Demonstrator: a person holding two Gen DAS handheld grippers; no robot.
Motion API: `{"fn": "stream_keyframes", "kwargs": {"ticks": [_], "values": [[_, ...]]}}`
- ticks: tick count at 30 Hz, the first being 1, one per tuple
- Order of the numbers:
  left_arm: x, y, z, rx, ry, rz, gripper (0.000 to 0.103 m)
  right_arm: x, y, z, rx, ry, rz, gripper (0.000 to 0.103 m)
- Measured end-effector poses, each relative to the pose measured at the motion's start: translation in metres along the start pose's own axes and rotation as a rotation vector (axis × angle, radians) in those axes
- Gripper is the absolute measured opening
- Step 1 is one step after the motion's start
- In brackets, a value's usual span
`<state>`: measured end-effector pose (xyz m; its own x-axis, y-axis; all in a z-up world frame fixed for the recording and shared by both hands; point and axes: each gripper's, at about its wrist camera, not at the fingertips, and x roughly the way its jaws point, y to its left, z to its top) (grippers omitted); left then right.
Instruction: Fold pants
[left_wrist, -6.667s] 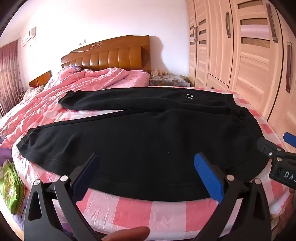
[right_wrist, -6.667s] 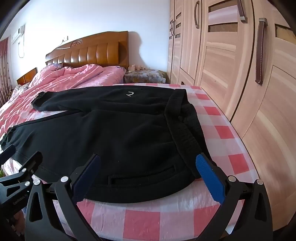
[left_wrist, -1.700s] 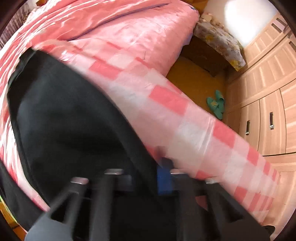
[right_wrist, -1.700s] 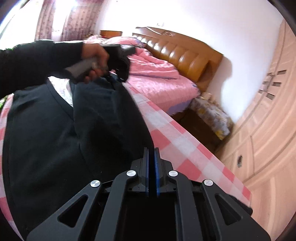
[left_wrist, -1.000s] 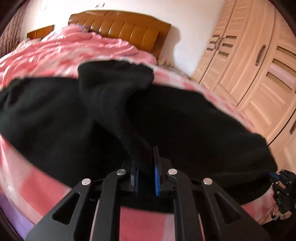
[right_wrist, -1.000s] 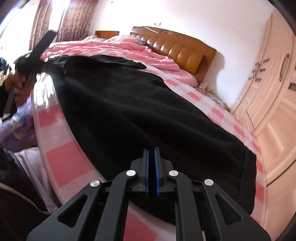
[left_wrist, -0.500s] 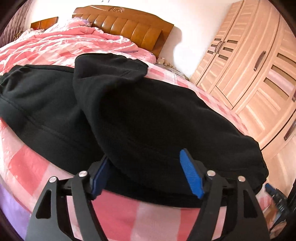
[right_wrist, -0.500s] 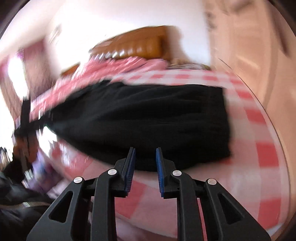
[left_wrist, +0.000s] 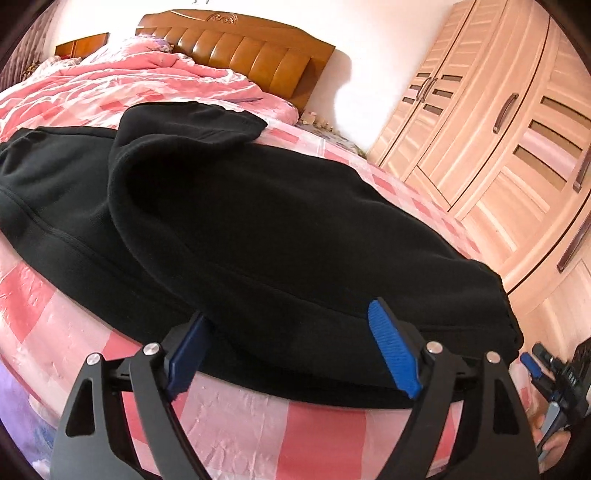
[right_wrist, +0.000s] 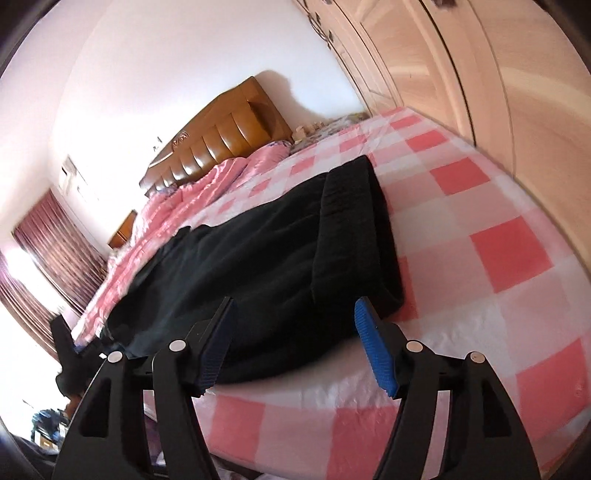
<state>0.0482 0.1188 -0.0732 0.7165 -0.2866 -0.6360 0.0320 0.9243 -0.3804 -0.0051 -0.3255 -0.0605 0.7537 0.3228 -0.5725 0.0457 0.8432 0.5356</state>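
- The black pants (left_wrist: 258, 229) are laid across the near edge of the pink checked bedsheet (left_wrist: 321, 435), with one leg doubled over the other so that a rounded fold is seen at 10 o'clock in the left wrist view.
- A cuff end (left_wrist: 207, 122) of the upper leg is seen at 11 o'clock, short of the pink quilt (left_wrist: 122, 85) and the wooden headboard (left_wrist: 243, 48).
- In the right wrist view the pants (right_wrist: 280, 266) are seen running from the centre toward 9 o'clock, with the waistband (right_wrist: 354, 206) at 1 o'clock.
- The left gripper (left_wrist: 291, 350) is held at 6 o'clock with its blue pads (left_wrist: 393, 354) spread wide; nothing is pinched, and the near hem is framed between them.
- The right gripper (right_wrist: 295, 350) is likewise held with its jaws apart, just in front of the waist corner, and no cloth is held.
- The right gripper (left_wrist: 554, 380) is also caught at 4 o'clock in the left wrist view, beside the waist end.
- Wardrobe doors (left_wrist: 517, 122) are seen at 2 o'clock.
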Motion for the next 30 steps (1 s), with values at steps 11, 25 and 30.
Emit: {"fn": "stream_keyframes", "kwargs": {"ticks": [11,25,30], "values": [[0.001,0.005,0.001,0.001,-0.005,0.008,0.067,0.013,-0.010,0.015,0.097,-0.011,-0.009,0.062],[-0.031,0.009,0.018,0.045,-0.109,-0.028,0.011,-0.033,0.015,0.009,0.004,-0.134,-0.047,0.010],[-0.030,0.002,0.015,0.094,-0.067,0.004,0.013,-0.020,0.005,0.006,0.001,-0.031,-0.192,0.011]]}}
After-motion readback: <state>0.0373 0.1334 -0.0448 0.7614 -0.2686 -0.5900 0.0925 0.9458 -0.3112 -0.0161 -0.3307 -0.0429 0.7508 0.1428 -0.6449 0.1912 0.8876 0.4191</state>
